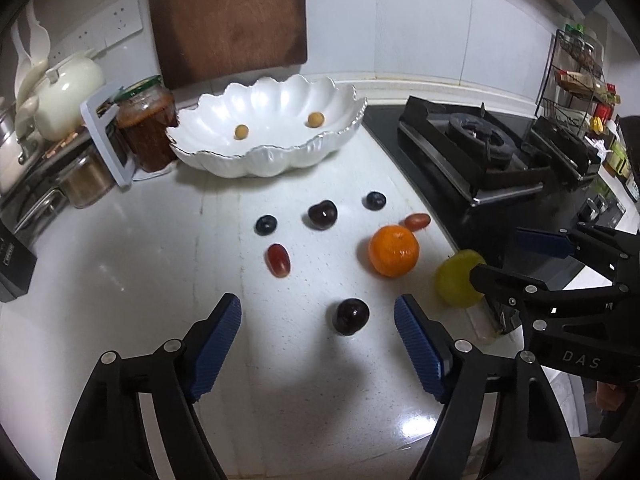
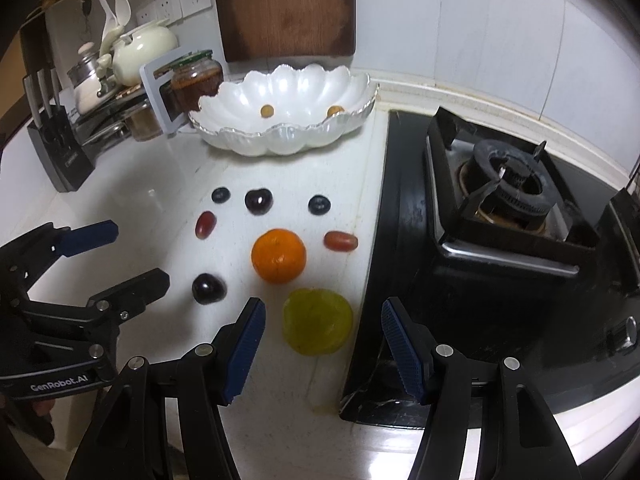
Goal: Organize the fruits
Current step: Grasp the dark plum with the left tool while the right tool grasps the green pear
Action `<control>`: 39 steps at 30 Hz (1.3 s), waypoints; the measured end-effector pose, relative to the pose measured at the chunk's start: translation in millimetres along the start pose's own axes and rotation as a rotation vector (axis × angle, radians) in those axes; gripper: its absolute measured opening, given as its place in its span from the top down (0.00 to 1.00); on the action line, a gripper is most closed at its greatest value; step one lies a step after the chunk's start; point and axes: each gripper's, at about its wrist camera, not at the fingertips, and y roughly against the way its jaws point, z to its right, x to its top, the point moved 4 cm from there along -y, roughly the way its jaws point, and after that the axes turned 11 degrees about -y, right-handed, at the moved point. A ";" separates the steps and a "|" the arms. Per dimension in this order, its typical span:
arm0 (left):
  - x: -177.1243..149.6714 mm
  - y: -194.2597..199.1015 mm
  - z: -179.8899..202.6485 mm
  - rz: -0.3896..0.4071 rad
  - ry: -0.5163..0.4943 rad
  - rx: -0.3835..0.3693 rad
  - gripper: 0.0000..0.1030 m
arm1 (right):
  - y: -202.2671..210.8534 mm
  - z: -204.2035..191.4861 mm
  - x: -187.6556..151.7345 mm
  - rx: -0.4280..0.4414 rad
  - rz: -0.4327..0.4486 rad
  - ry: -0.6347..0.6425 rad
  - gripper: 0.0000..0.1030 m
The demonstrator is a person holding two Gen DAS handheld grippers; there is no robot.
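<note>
Inside, white scalloped bowl (image 1: 224,120) holds two small yellow fruits (image 1: 241,132); other fruit outside.

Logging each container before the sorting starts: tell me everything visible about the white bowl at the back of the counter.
The white bowl is wide and shallow, with a scalloped, shell-like wall and a thin silvery rim; it looks like glossy glazed ceramic. It sits upright on the white counter near the back wall, in front of a leaning wooden cutting board. Inside lie two small round tan fruits, well apart. A sauce jar stands close beside it; whether they touch is unclear.
</note>
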 end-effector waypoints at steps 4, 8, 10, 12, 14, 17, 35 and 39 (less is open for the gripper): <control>-3.6 -8.4 5.6 -0.004 -0.014 -0.012 0.27 | -6.9 1.4 -3.3 0.000 -0.016 -0.001 0.40; -7.5 -19.8 11.6 -0.018 -0.030 -0.031 0.32 | -13.7 1.9 -5.6 -0.001 -0.027 0.007 0.40; -8.6 -24.8 13.7 -0.025 -0.039 -0.029 0.34 | -18.0 2.5 -7.7 -0.001 -0.041 0.009 0.40; -10.5 -29.2 15.2 -0.030 -0.042 -0.036 0.38 | -21.4 2.8 -9.7 0.002 -0.053 0.007 0.40; -11.8 -33.8 16.6 -0.041 -0.039 -0.053 0.42 | -25.2 2.8 -10.5 0.006 -0.062 0.007 0.40; -13.3 -39.2 18.5 -0.045 -0.031 -0.071 0.46 | -29.1 2.3 -10.6 0.007 -0.067 0.008 0.40; -17.4 -56.0 16.8 -0.073 0.018 -0.109 0.73 | -43.3 0.3 -11.3 0.028 -0.086 0.013 0.51; -16.4 -53.1 14.8 -0.064 0.039 -0.114 0.74 | -43.4 0.3 -11.8 0.030 -0.082 0.016 0.51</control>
